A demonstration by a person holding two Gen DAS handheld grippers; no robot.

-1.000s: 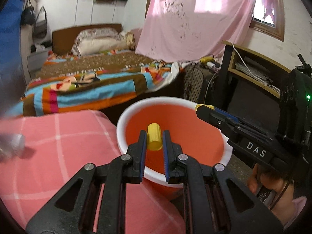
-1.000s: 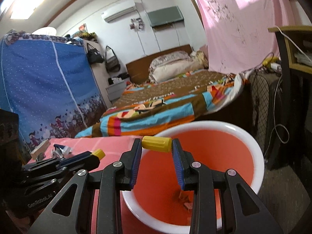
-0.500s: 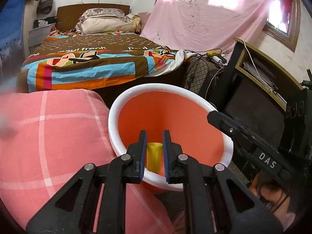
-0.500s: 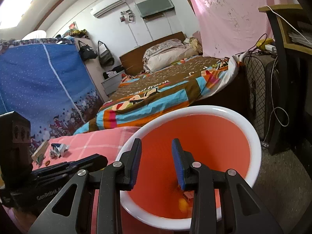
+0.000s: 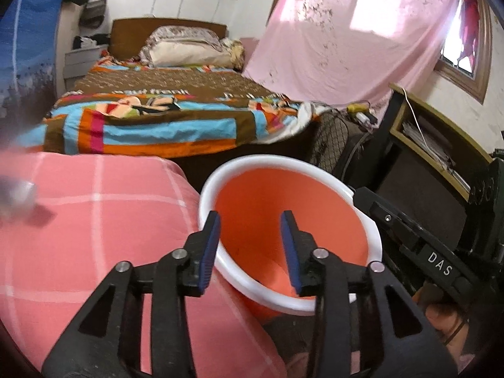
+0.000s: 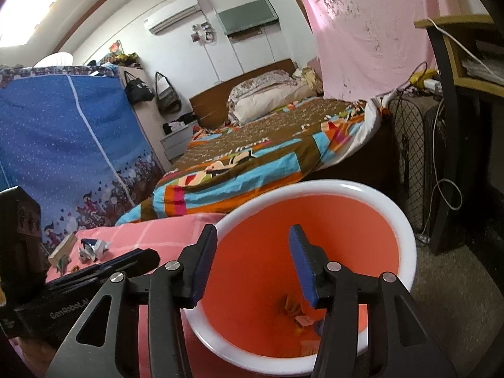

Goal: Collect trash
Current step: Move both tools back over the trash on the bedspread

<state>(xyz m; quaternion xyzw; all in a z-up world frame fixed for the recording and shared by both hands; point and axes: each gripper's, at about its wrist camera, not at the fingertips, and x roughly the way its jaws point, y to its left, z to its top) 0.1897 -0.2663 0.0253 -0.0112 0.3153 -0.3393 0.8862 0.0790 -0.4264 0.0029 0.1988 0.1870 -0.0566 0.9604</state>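
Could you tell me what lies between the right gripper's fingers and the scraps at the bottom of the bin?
Nothing: in the right wrist view, only the bin's bare orange wall separates the opening, empty right gripper from the scraps.

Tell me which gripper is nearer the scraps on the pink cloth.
Left. The left gripper reaches over the pink cloth just beside the scraps; the right gripper hangs over the orange bin, farther off. Both sets of jaws are opening, empty.

My pink checked counter point(image 6: 157, 236) is holding some scraps point(image 6: 91, 249) and a small wooden block point(image 6: 61, 253) near its far edge.
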